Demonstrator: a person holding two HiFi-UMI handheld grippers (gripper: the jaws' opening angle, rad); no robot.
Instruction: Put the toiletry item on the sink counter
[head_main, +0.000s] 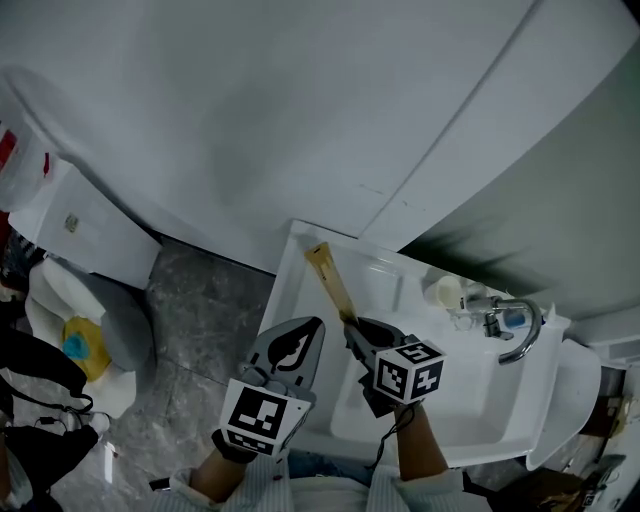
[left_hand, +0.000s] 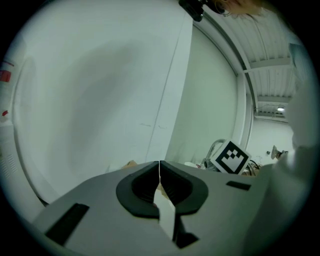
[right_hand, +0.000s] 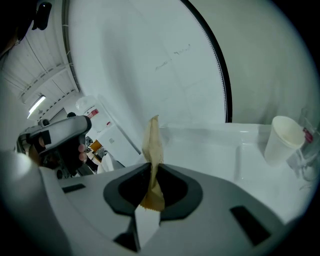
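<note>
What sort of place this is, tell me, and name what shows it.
Most likely a bathroom or washroom: a white sink, a chrome faucet on it, a white cup beside the faucet. The right gripper holds a tan toiletry sachet above the sink.

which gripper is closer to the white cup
Right. The right gripper, holding the tan packet, is over the sink near the cup; the left gripper sits beyond it, at its outer edge.
</note>
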